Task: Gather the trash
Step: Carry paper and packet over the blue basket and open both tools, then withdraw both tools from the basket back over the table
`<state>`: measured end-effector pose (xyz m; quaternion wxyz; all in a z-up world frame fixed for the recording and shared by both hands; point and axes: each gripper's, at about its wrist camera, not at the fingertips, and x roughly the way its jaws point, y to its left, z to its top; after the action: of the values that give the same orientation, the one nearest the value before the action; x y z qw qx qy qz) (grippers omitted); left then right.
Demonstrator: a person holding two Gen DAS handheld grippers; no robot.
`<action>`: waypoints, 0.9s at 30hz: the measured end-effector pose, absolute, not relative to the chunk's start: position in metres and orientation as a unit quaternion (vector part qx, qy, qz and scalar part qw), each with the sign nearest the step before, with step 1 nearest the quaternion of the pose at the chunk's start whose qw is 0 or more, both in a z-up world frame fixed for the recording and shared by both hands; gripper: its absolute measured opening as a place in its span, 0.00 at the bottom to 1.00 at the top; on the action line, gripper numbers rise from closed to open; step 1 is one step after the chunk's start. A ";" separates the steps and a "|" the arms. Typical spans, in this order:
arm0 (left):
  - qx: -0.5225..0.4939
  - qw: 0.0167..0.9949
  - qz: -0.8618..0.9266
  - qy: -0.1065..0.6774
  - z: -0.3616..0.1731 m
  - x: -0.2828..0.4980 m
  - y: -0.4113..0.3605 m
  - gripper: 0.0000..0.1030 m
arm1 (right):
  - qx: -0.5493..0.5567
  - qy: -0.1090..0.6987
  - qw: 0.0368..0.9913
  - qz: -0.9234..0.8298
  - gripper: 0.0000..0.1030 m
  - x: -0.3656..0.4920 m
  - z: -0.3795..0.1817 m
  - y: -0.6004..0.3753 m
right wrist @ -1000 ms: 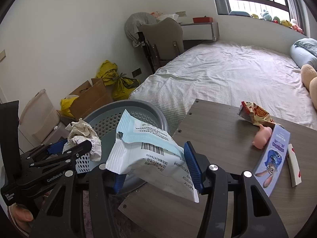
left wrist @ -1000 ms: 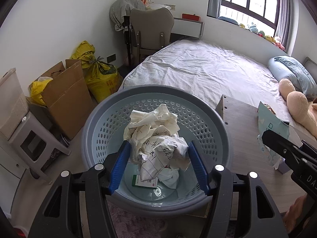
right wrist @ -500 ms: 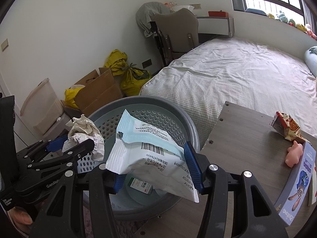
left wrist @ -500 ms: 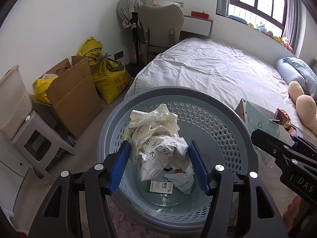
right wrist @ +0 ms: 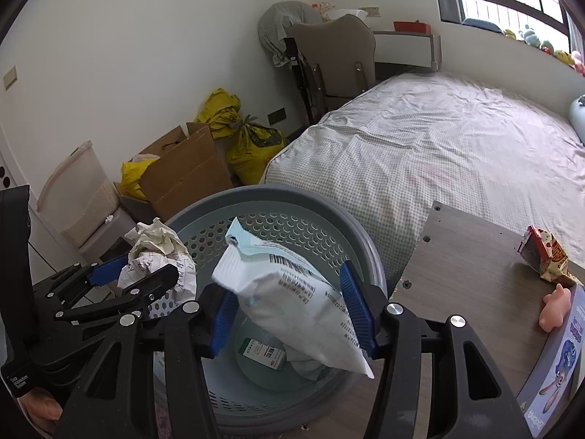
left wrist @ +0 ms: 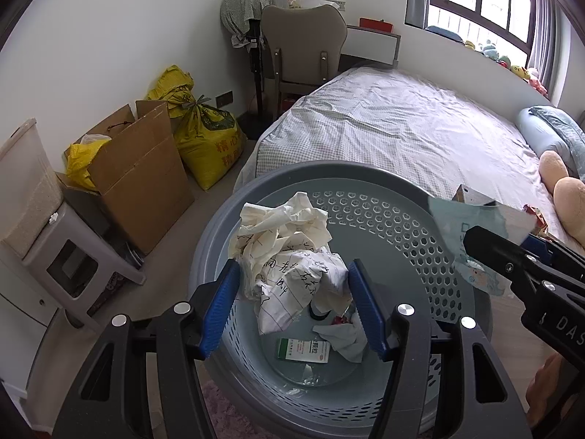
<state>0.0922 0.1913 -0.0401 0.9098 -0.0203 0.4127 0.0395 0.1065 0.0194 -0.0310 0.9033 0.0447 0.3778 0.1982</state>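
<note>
My left gripper (left wrist: 294,305) clamps crumpled handwritten paper (left wrist: 289,252) and my right gripper (right wrist: 287,309) clamps a white plastic packet (right wrist: 292,300), both above the grey perforated plastic basket (left wrist: 398,226).

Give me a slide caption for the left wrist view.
Left gripper holds crumpled paper over the basket; right gripper brings a wrapper.

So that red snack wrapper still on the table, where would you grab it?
I'd pinch the red snack wrapper at its raised, crumpled top, coming from above. It stands puffed up near the far edge of the wooden table, apart from the pink pig toy, so its upper folds look free for a hand-held gripper.
</note>
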 end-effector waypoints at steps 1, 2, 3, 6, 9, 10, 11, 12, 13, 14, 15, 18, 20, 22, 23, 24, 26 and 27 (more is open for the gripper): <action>-0.021 0.910 0.040 0.413 -0.040 0.092 0.192 0.58 | 0.044 0.377 0.903 0.199 0.52 0.107 -0.030 0.020; -0.021 0.909 0.041 0.413 -0.040 0.092 0.193 0.58 | 0.043 0.377 0.904 0.200 0.52 0.107 -0.030 0.021; -0.022 0.909 0.041 0.413 -0.040 0.092 0.193 0.58 | 0.043 0.376 0.904 0.200 0.52 0.108 -0.030 0.022; -0.024 0.909 0.042 0.414 -0.040 0.091 0.196 0.59 | 0.044 0.374 0.905 0.199 0.52 0.108 -0.029 0.023; -0.026 0.909 0.045 0.415 -0.038 0.091 0.198 0.61 | 0.045 0.371 0.906 0.197 0.56 0.107 -0.027 0.021; -0.027 0.908 0.047 0.414 -0.038 0.091 0.199 0.61 | 0.045 0.371 0.906 0.197 0.57 0.107 -0.027 0.021; -0.027 0.908 0.048 0.415 -0.038 0.091 0.199 0.61 | 0.046 0.370 0.907 0.197 0.57 0.107 -0.027 0.020; -0.027 0.908 0.048 0.415 -0.038 0.091 0.200 0.61 | 0.045 0.370 0.907 0.197 0.57 0.106 -0.026 0.020; -0.027 0.908 0.049 0.415 -0.037 0.090 0.200 0.62 | 0.045 0.370 0.907 0.196 0.57 0.105 -0.026 0.020; -0.027 0.908 0.049 0.415 -0.037 0.089 0.200 0.62 | 0.045 0.371 0.907 0.196 0.58 0.104 -0.026 0.019; -0.028 0.908 0.049 0.415 -0.037 0.089 0.200 0.62 | 0.045 0.370 0.907 0.196 0.58 0.105 -0.026 0.019; -0.028 0.909 0.050 0.413 -0.036 0.087 0.201 0.62 | 0.045 0.370 0.907 0.195 0.58 0.102 -0.026 0.018; -0.027 0.909 0.052 0.412 -0.036 0.085 0.201 0.62 | 0.045 0.369 0.908 0.195 0.58 0.101 -0.026 0.019; -0.026 0.910 0.055 0.410 -0.035 0.083 0.201 0.62 | 0.045 0.369 0.908 0.194 0.59 0.100 -0.026 0.017; -0.025 0.910 0.057 0.409 -0.034 0.082 0.201 0.62 | 0.045 0.369 0.908 0.194 0.60 0.099 -0.025 0.017; -0.024 0.911 0.058 0.408 -0.034 0.081 0.201 0.62 | 0.044 0.369 0.908 0.194 0.60 0.098 -0.025 0.016; -0.022 0.911 0.061 0.407 -0.033 0.078 0.200 0.62 | 0.044 0.368 0.909 0.192 0.60 0.095 -0.026 0.015; -0.022 0.911 0.062 0.406 -0.032 0.077 0.200 0.63 | 0.044 0.368 0.909 0.192 0.60 0.094 -0.025 0.014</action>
<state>0.0772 0.1999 -0.0321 0.9115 -0.0219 0.4060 0.0624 0.0938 0.0139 -0.0254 0.9086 0.0440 0.3684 0.1920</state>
